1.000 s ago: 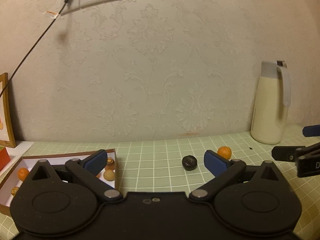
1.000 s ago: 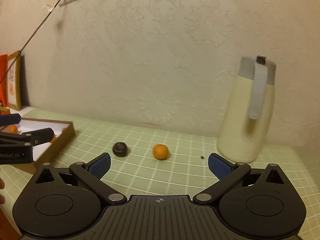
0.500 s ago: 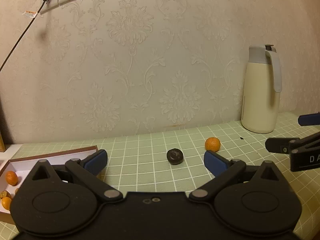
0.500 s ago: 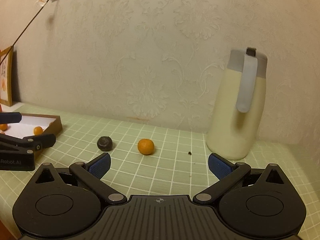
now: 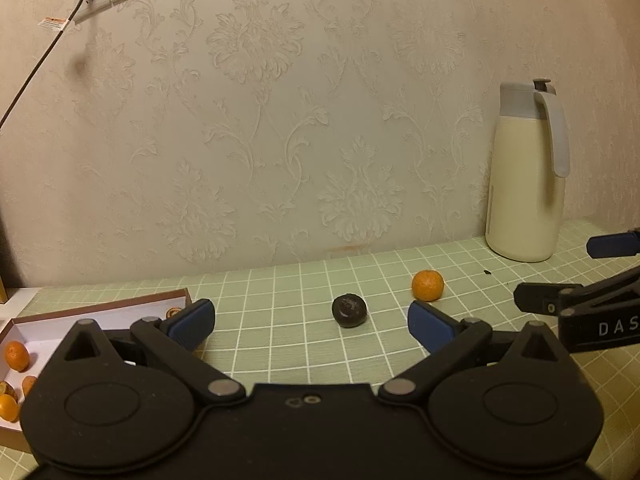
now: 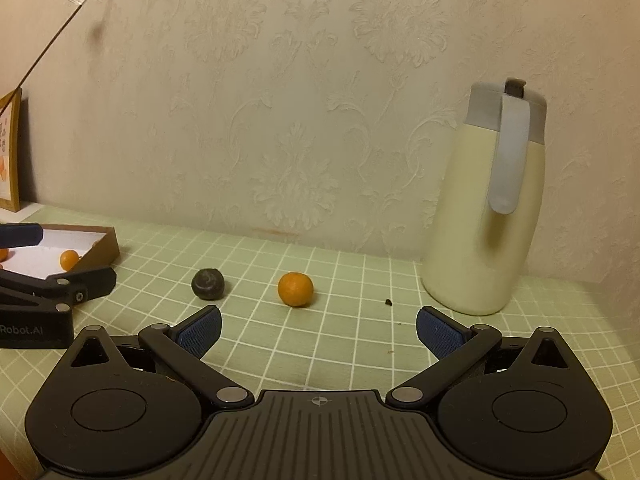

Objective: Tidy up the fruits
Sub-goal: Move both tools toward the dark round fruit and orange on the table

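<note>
A dark round fruit (image 5: 349, 310) lies on the green checked table, just beyond my open, empty left gripper (image 5: 311, 322). An orange tangerine (image 5: 427, 285) lies to its right. In the right wrist view the tangerine (image 6: 295, 289) sits just ahead of my open, empty right gripper (image 6: 318, 329), with the dark fruit (image 6: 207, 283) to its left. A brown box with a white inside (image 5: 100, 310) at the left holds several small orange fruits (image 5: 16, 355). It also shows in the right wrist view (image 6: 105, 245).
A cream thermos jug (image 6: 488, 216) with a grey lid and handle stands at the right against the patterned wall. A dark crumb (image 6: 387, 302) lies near it. A framed picture (image 6: 9, 156) leans at the far left. A black cable (image 5: 36, 68) hangs from wall sockets.
Both grippers have moved forward and turned right, so the box slid toward the left edge. The dark fruit and tangerine now look closer. Both grippers stay open.
</note>
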The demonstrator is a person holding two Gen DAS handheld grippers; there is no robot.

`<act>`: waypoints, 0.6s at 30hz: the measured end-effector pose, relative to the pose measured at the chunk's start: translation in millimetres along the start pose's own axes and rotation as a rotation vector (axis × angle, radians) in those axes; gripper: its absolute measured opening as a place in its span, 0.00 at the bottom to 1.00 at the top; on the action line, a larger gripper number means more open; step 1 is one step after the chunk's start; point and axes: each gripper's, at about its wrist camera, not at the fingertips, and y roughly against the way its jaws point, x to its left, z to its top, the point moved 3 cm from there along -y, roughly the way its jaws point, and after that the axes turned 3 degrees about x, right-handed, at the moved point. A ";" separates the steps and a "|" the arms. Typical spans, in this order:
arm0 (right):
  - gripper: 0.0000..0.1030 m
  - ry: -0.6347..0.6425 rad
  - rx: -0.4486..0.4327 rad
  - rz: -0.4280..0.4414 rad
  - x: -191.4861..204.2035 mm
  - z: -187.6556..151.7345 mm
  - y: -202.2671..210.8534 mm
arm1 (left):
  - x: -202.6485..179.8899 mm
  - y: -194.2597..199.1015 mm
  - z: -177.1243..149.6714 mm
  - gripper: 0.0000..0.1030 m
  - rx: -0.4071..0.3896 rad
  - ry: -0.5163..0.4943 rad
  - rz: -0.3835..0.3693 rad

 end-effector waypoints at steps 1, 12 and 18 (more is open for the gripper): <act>1.00 -0.002 -0.002 0.001 0.5 0.1 -0.6 | -0.1 -0.8 -0.1 0.94 -0.002 0.000 -0.001; 0.99 -0.044 -0.028 -0.021 -4.2 -1.6 -21.2 | -3.5 -28.0 -5.4 0.93 0.033 0.027 0.013; 0.99 -0.062 -0.002 -0.022 -5.9 -5.4 -44.2 | -7.5 -56.7 -9.1 0.89 0.061 0.052 0.009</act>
